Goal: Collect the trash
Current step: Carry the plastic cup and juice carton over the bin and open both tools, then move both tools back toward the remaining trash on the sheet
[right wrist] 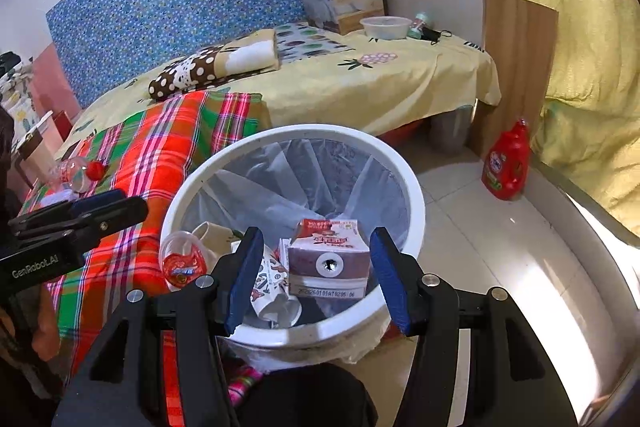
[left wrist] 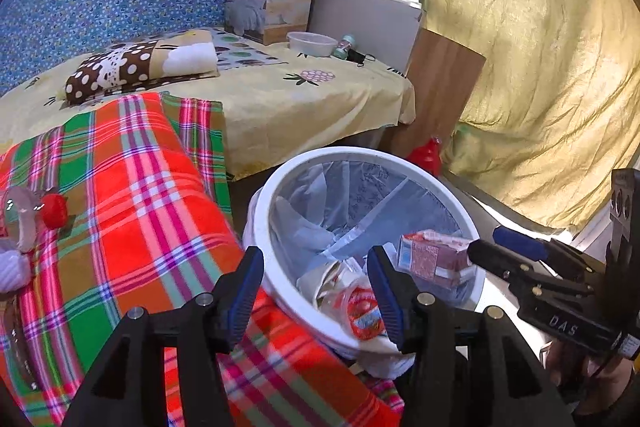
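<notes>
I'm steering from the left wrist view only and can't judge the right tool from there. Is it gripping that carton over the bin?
Observer: No. The right wrist view shows the right tool open. The carton lies inside the bin, with a gap to each pad.
Operator: What is the red thing behind the bin?
Observer: A red detergent bottle, upright on the floor beside the wooden board.
Operator: Anything else near the carton?
Observer: A patterned paper cup lies on its side beside it in the bin.
</notes>
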Motion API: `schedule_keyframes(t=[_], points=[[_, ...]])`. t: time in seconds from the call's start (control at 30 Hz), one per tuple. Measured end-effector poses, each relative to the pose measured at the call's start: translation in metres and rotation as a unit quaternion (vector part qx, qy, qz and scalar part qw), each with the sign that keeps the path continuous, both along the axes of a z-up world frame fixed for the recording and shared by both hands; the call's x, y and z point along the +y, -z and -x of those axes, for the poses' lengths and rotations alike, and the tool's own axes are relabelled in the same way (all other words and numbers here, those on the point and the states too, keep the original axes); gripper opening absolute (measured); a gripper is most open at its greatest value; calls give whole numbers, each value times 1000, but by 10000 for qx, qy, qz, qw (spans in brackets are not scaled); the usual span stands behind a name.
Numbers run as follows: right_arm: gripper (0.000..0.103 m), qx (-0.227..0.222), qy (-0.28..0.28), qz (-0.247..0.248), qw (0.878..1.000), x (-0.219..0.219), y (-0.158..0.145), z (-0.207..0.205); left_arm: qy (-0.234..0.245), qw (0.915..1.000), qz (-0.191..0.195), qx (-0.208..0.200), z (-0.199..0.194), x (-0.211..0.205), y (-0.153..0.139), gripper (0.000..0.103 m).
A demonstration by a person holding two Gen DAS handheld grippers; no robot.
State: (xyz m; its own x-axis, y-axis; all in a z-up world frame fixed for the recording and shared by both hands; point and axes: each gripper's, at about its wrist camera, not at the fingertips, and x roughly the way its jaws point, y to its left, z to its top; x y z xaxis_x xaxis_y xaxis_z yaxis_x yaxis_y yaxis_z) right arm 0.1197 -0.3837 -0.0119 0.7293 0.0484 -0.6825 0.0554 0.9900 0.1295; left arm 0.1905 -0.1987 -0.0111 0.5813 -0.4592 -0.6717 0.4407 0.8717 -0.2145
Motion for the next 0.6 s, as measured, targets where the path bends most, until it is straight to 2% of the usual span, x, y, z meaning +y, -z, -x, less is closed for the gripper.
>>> schedule_keyframes(t=[0.07, 0.1, 0.13, 0.2, 0.6], points=[[57, -3, 20, -76, 10000, -2, 1, 3, -32, 10000, 18, 47, 6, 6, -1, 54], [52, 12, 39, -71, 10000, -1, 2, 4, -41, 10000, 31, 59, 9, 8, 0, 54], [39, 60, 26, -53, 10000, 0, 4, 4, -65, 9999, 51, 75, 13, 13, 0, 54], [28, 164, -5, -56, 9998, 2, 8, 3, -114, 9999, 52, 83, 18, 19, -1, 54], [27, 4, -691, -233, 9973, 36, 0, 10, -481, 9988, 23, 104, 39, 54, -1, 54]])
